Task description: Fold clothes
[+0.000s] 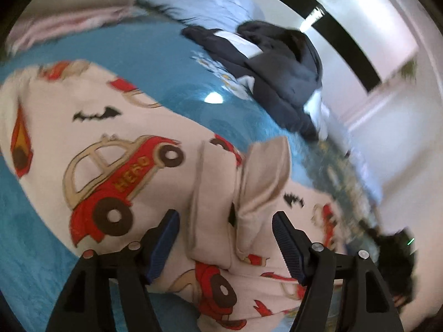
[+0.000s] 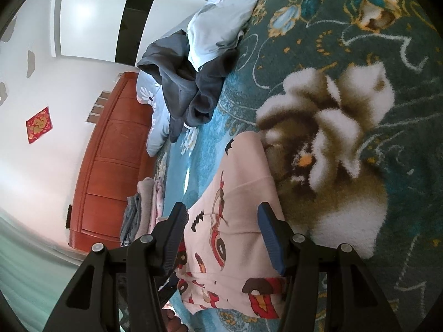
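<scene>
So both grippers are parked over the car-print pajama top (image 1: 116,166).
Left gripper (image 1: 225,244) and right gripper (image 2: 221,231) stand spread wide, fabric between, pads not pinching it.

You face a pale pink garment (image 1: 116,127) printed with red-and-cream cars, brown wheels and small black bats; one car carries the word HERO in yellow. Beneath it lies a blue-green blanket (image 2: 346,41) patterned with a large white-and-brown flower and gold scrolls. A dark grey garment (image 2: 182,83) sits by a light blue pillow (image 2: 218,30) dotted with white daisies. The headboard (image 2: 110,166) is reddish-brown; the gripper pads (image 2: 270,232) are dark blue.
</scene>
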### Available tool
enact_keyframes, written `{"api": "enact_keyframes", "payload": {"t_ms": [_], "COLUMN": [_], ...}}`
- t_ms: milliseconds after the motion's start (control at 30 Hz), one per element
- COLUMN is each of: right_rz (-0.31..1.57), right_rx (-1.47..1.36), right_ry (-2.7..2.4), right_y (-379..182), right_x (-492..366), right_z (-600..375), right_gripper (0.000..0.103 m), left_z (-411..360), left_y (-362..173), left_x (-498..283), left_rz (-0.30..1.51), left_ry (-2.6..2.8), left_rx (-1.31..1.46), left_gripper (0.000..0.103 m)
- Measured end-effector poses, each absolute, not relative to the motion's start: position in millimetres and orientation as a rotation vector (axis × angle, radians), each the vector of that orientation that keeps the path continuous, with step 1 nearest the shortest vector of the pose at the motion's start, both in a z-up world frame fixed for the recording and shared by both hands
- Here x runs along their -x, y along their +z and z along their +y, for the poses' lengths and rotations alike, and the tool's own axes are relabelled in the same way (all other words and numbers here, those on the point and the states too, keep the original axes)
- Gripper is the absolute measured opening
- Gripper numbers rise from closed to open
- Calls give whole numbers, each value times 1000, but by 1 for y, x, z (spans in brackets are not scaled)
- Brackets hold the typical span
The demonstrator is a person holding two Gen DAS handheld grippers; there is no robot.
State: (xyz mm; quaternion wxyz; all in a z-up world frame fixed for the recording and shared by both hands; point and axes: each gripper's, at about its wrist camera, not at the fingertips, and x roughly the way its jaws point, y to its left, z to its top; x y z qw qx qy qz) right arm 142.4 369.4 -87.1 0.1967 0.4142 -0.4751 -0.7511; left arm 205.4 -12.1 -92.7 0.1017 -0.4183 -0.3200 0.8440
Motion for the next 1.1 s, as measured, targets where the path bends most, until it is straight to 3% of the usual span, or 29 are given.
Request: {"api": "enact_keyframes", "payload": {"t_ms": [300,433,567,800,900,933,1100], "right_rz": [-1360,-1376,-1380,-1388,-1394,-1398,-1411], "right_rx": [-1151,-1146,-1142,-1133,-1131,-1130,-1128], "right_ry": [-2075,-2061,-2054,-2045,-2036,-2033,-2038], "right_y": [-91,-92,-92,-93,-93,-93,-93], "right_x": [-143,-144,-145,-146,-147,-147,-152], "right_z": [371,373,373,375,376,377,385], "right_gripper": [55,55,55,55,55,55,55], "left_z": [-35,-30,-15,-8,-5,-4,20], "left_y": [-104,-101,-91,-92,-91,-91,-69], "left_x": [-212,-213,-209,-189,-183,-181,-171], "left_rz": [-1242,-1187,-1038,-1044,-1020,-1011,-885], "left_ry": [2392,2446,2497,2398,2385,2383,2325], "left_rx": [1187,1227,1274,1322,1332,1336,1276], "left_gripper": [67,61,62,59,25,20,16]}}
